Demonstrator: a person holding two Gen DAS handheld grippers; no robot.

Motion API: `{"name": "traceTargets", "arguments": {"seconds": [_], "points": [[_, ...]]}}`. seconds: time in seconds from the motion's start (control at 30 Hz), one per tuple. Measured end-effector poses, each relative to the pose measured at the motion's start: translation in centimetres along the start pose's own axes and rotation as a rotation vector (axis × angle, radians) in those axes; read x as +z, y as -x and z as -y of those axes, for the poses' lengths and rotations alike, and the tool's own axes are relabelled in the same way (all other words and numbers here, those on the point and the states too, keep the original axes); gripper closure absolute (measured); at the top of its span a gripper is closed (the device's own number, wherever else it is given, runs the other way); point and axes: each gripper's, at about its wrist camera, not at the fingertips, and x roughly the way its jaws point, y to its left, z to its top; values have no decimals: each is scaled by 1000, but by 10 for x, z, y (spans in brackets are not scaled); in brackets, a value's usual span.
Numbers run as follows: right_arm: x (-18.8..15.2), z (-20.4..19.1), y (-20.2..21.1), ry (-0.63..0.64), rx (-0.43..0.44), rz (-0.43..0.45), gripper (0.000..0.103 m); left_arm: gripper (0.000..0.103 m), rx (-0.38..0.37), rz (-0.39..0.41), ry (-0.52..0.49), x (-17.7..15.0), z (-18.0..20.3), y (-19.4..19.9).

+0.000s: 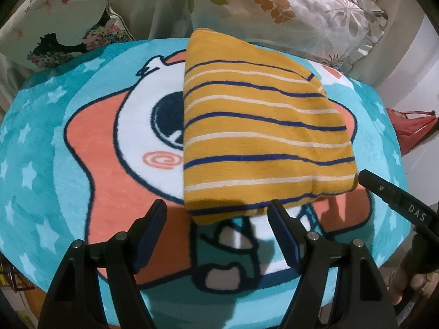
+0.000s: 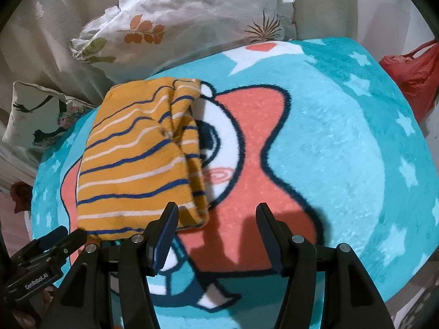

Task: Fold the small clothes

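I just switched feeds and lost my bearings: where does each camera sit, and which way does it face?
Left wrist: on the left gripper, aimed steeply down at the folded striped garment on the cartoon blanket; its open fingers and the right gripper's tip show.
Right wrist: on the right gripper, aimed down at the blanket beside the garment; the left gripper shows.
Shared: garment, blanket, leaf-print pillow.
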Motion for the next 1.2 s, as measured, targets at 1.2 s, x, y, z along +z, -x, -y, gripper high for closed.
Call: {"name": "traceTargets", "arguments": {"seconds": [1.2], "points": [[-5,-9,21,139,37,45,38,3,195,495,47,-24,16,106]]}}
